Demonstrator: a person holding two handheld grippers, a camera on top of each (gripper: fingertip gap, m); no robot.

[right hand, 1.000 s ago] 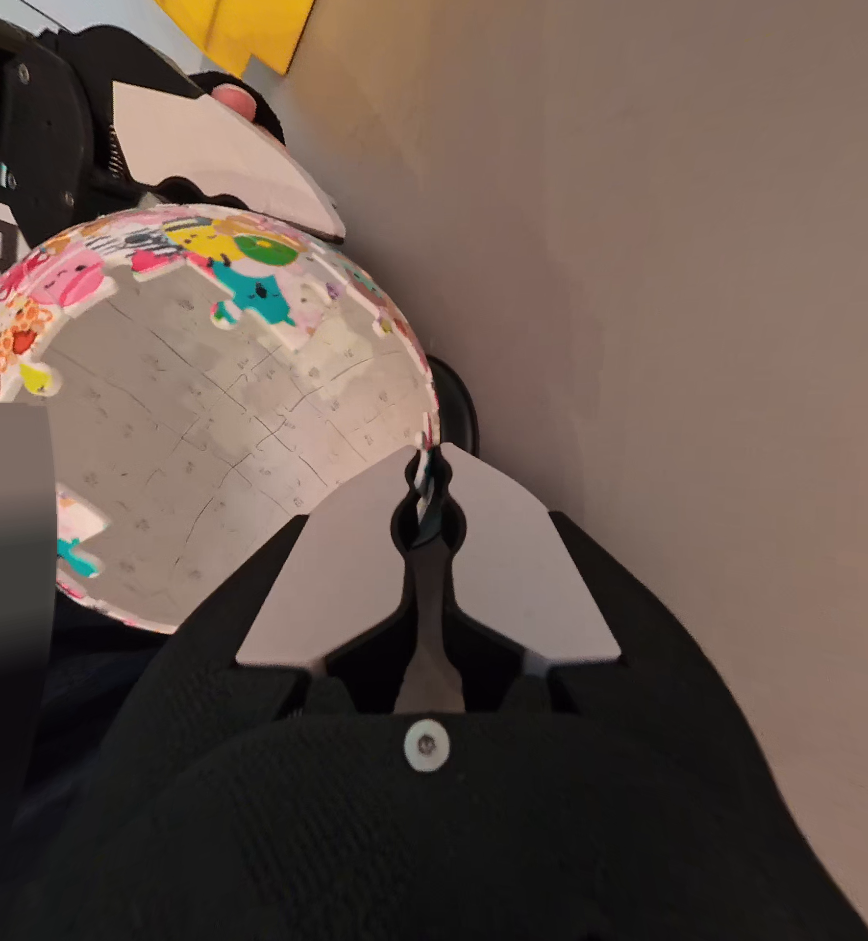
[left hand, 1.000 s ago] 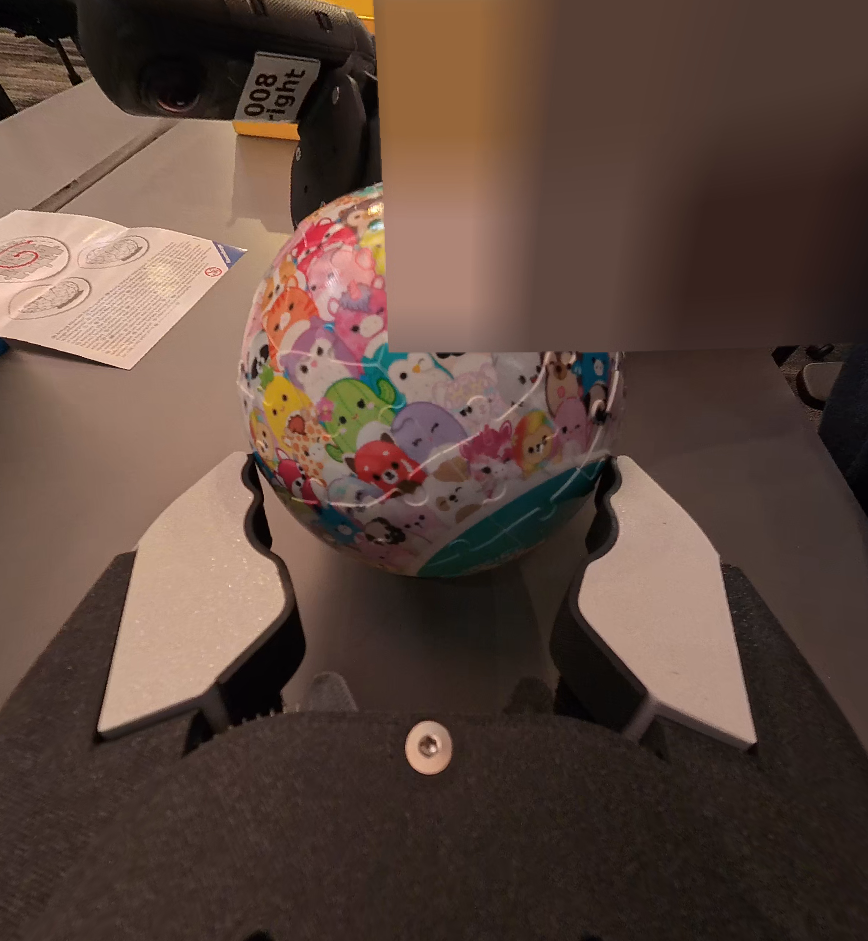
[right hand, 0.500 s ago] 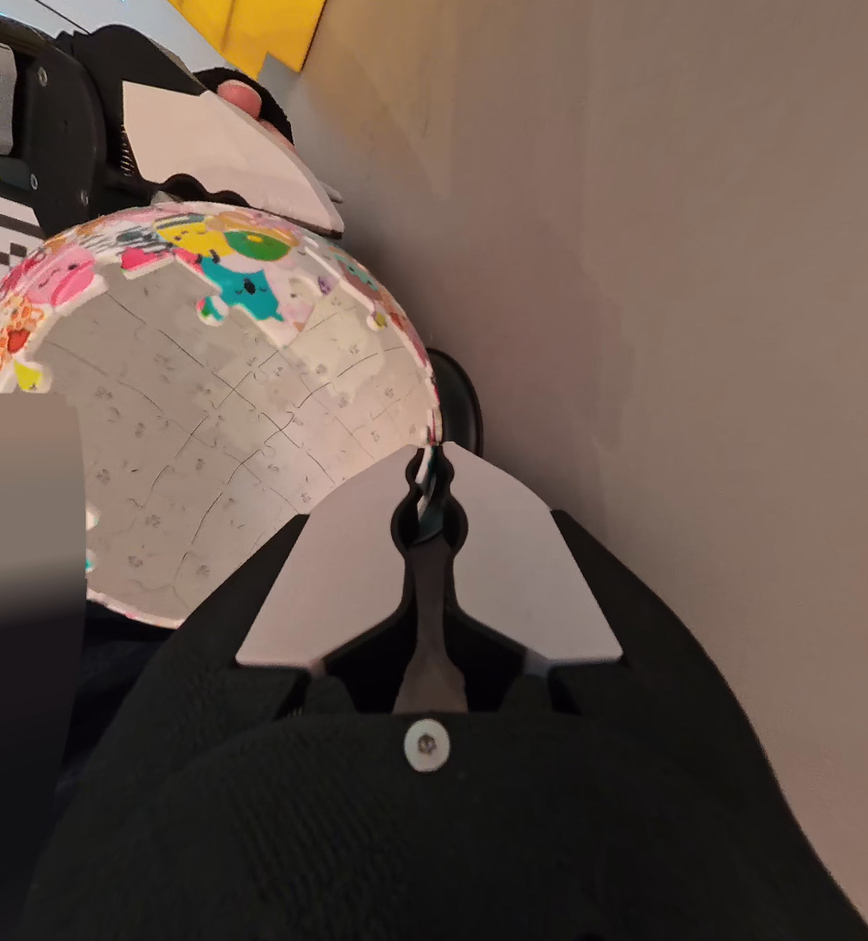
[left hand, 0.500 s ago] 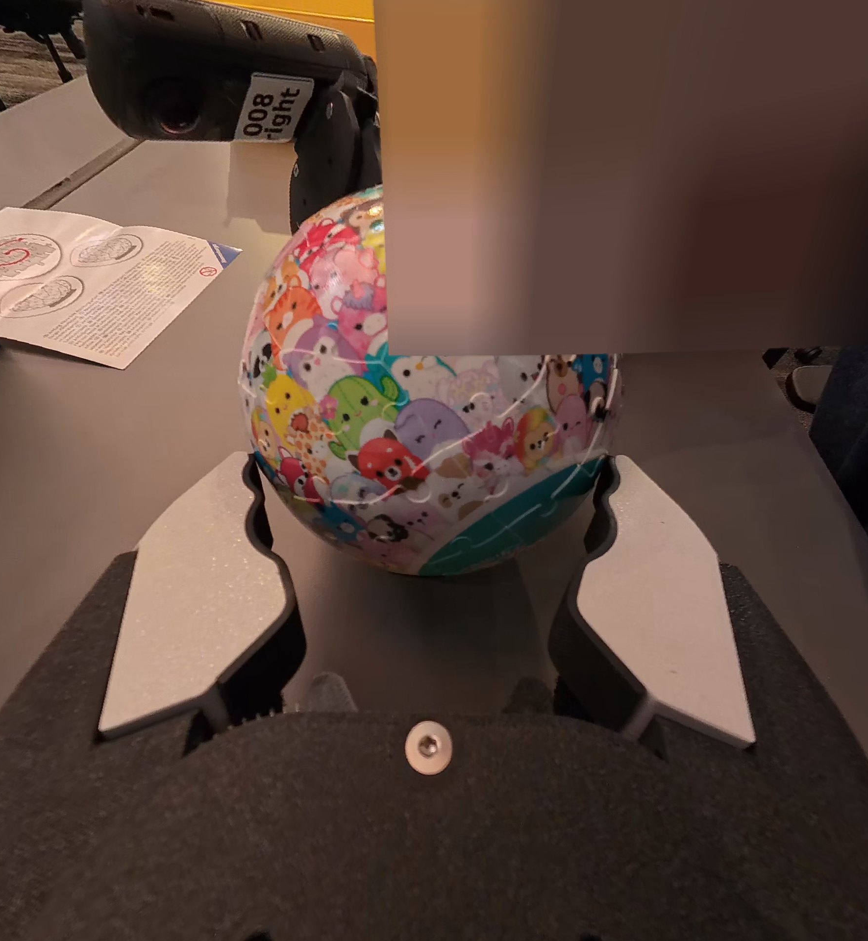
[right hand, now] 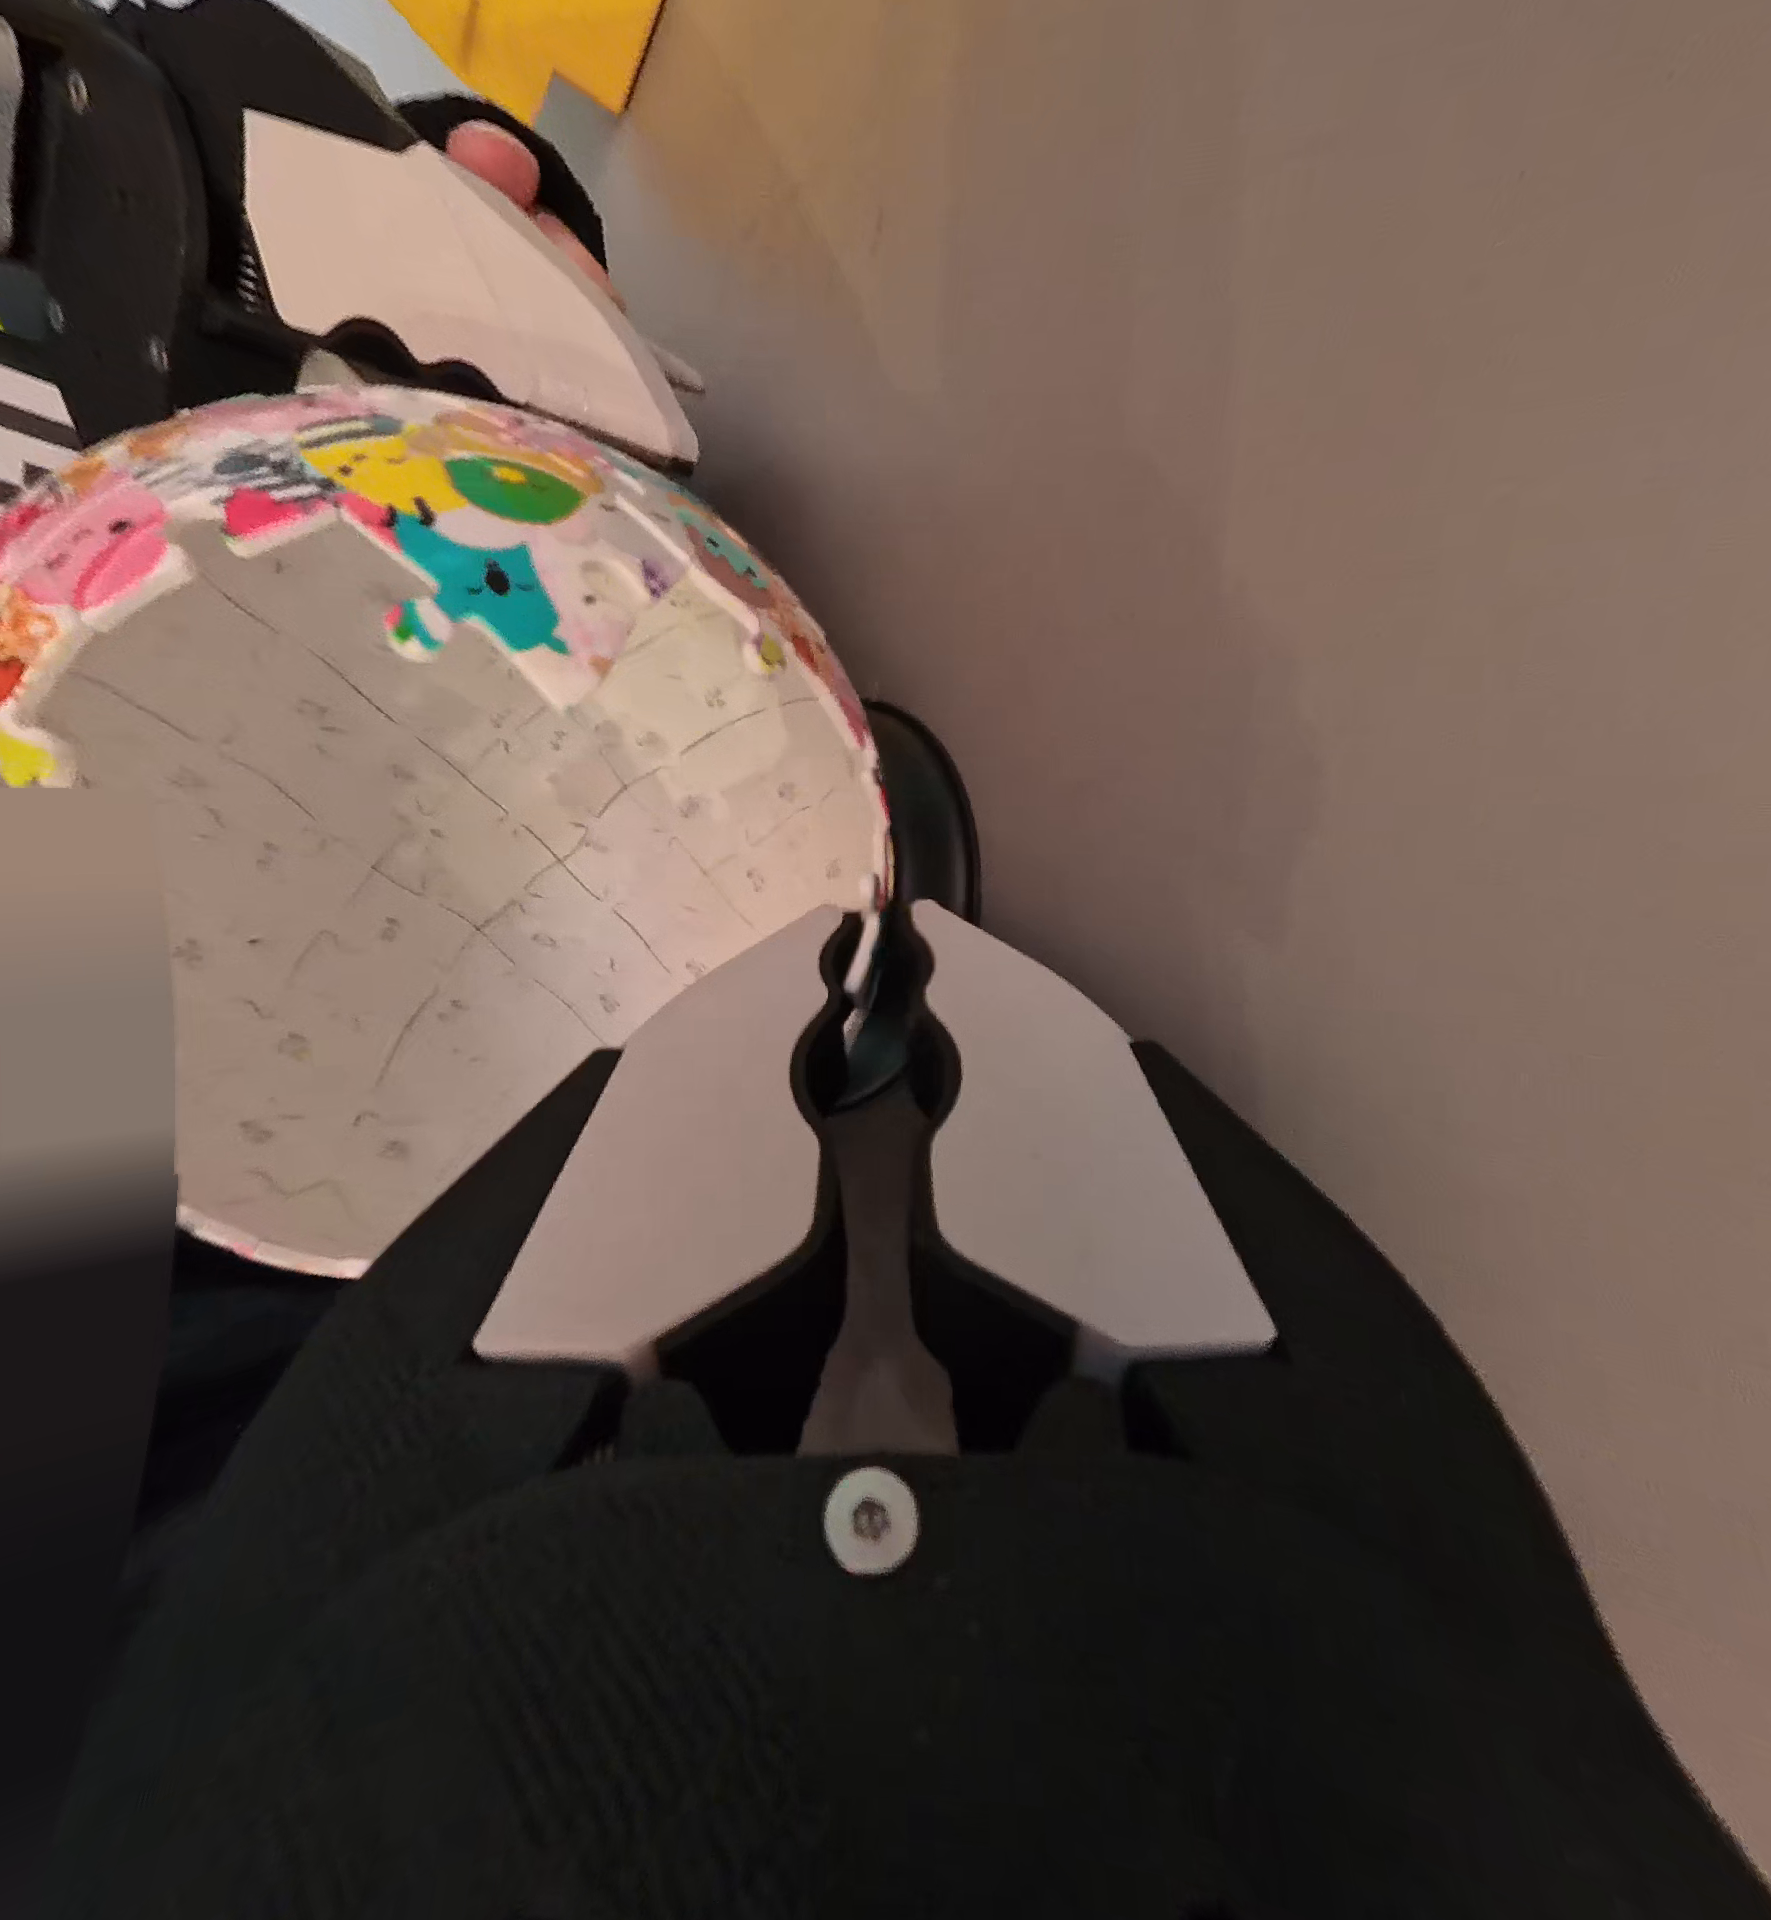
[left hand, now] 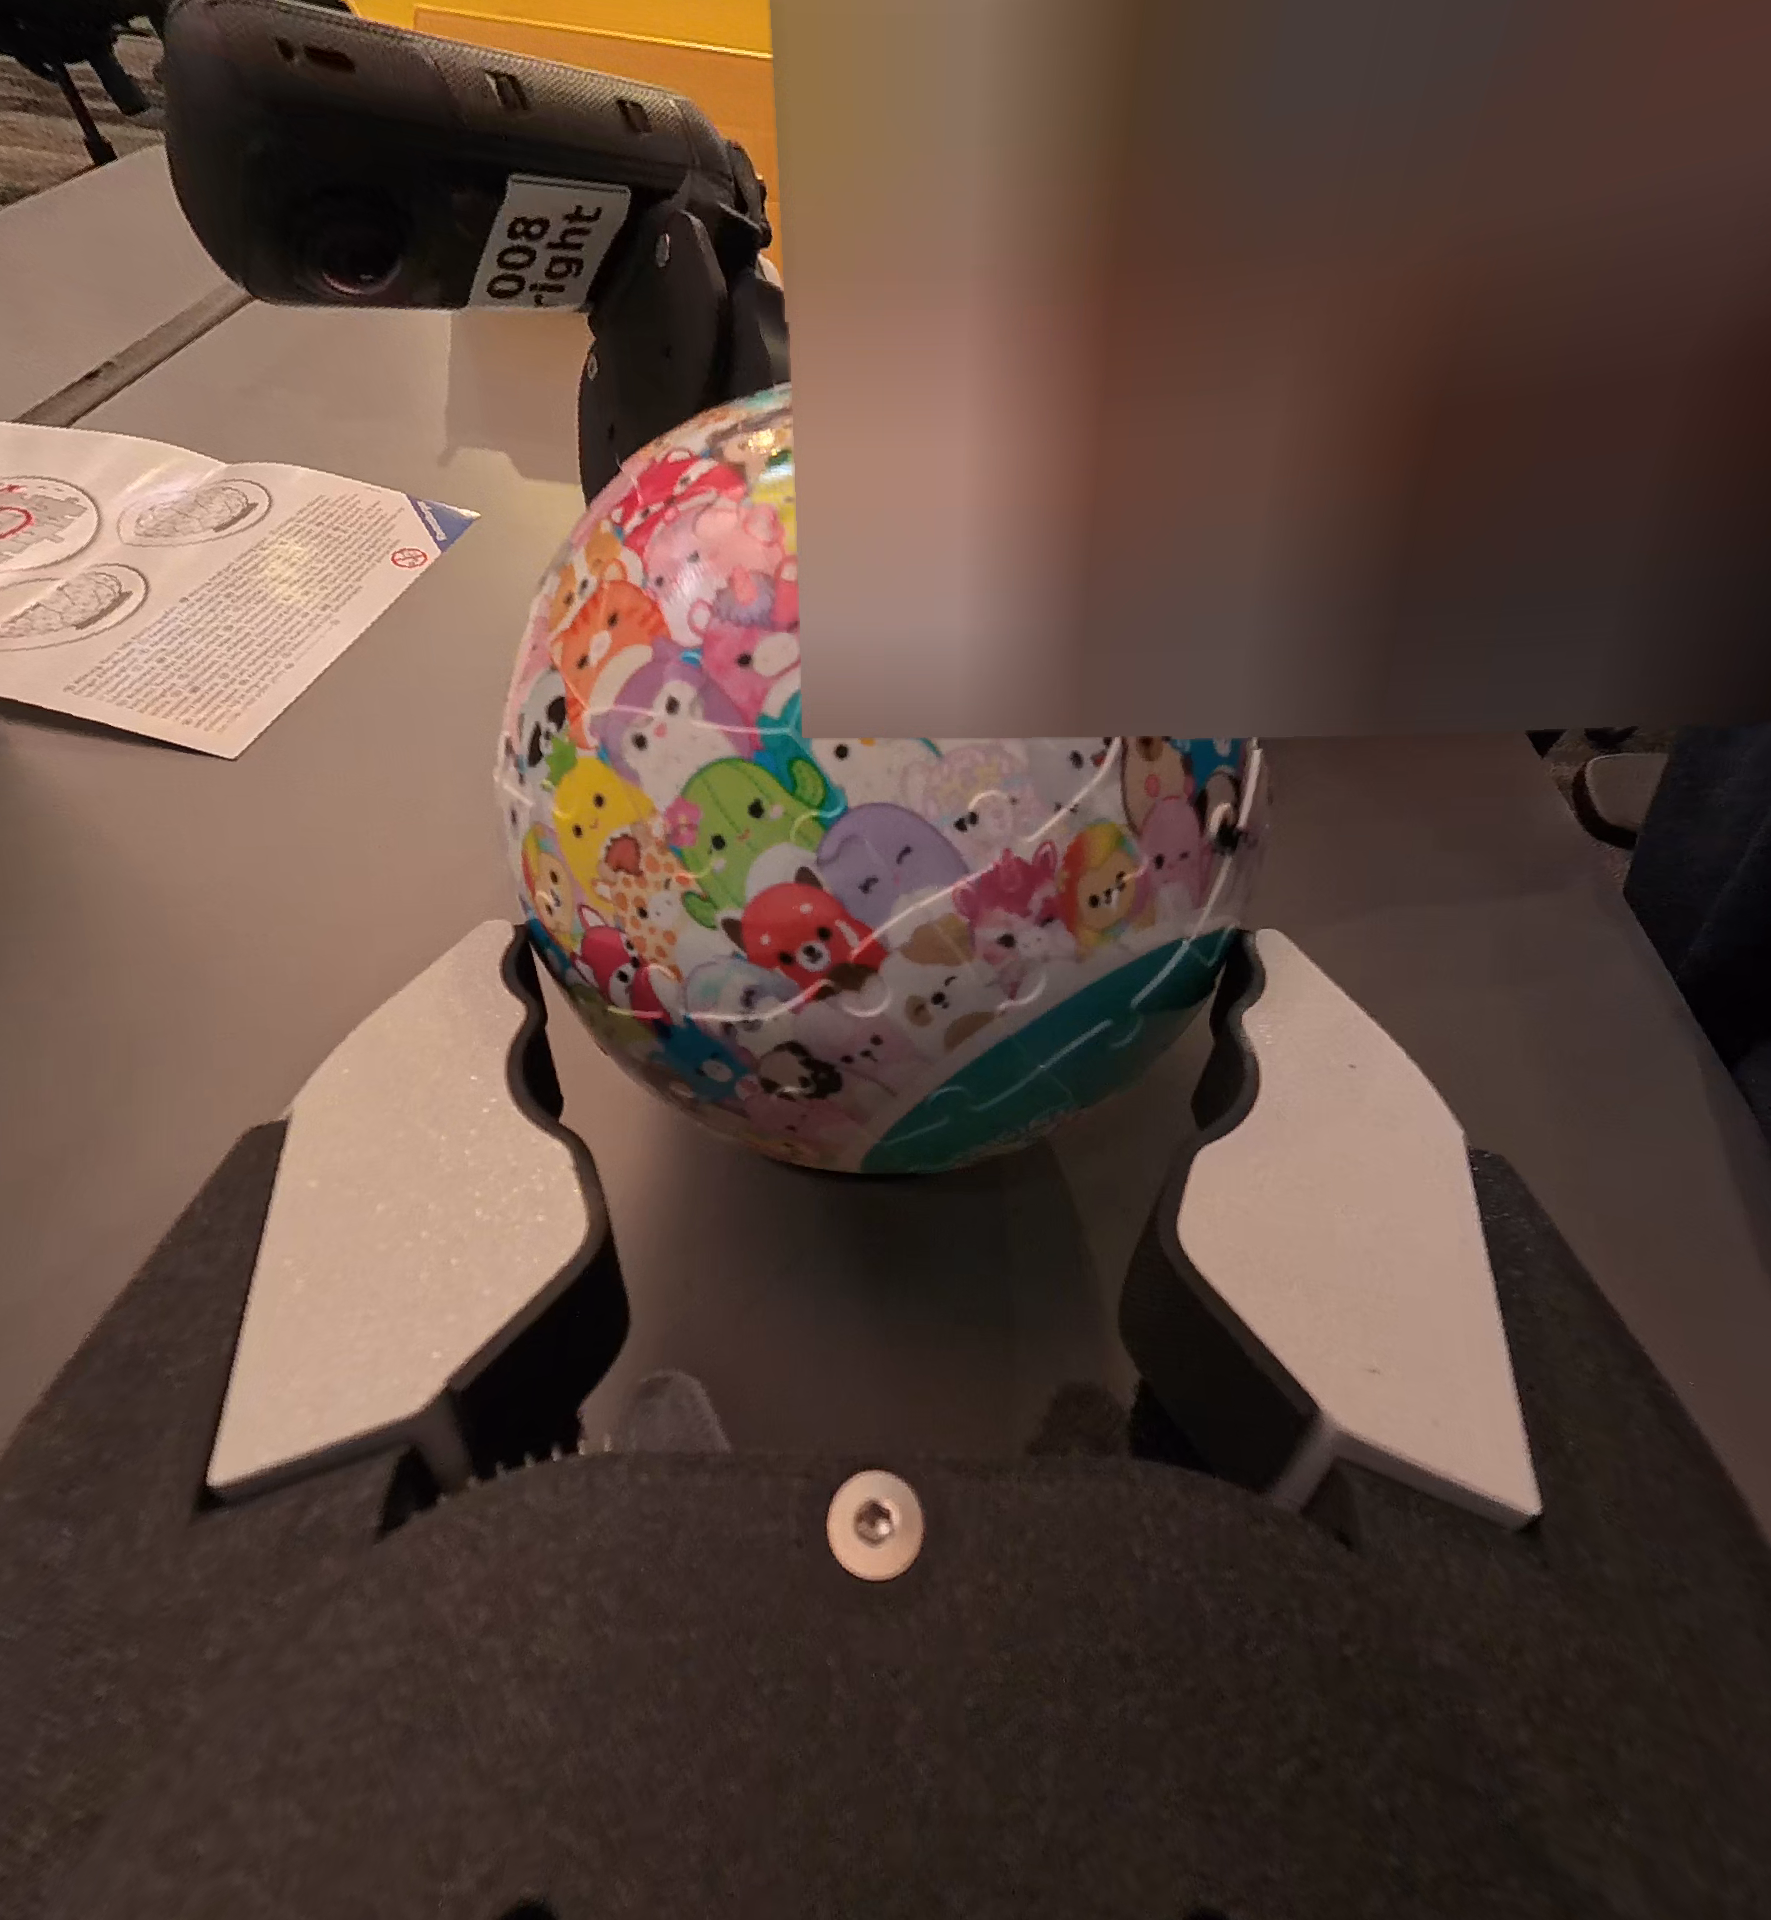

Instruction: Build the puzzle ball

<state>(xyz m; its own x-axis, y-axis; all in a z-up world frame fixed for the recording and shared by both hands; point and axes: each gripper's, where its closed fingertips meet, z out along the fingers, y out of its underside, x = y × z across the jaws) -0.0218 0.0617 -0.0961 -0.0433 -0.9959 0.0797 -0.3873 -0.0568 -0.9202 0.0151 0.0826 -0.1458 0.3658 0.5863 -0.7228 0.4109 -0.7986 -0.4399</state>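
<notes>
Puzzle ball [left hand: 860,935]: mostly built, top gaping; my left jaws are cradling it, right jaws are pinching its rim.

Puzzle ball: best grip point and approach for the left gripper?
Take the puzzle ball across its widest band, coming in level from the closed, printed side. The left gripper already straddles it there; the far side is an open, thin shell edge, probably fragile.
</notes>
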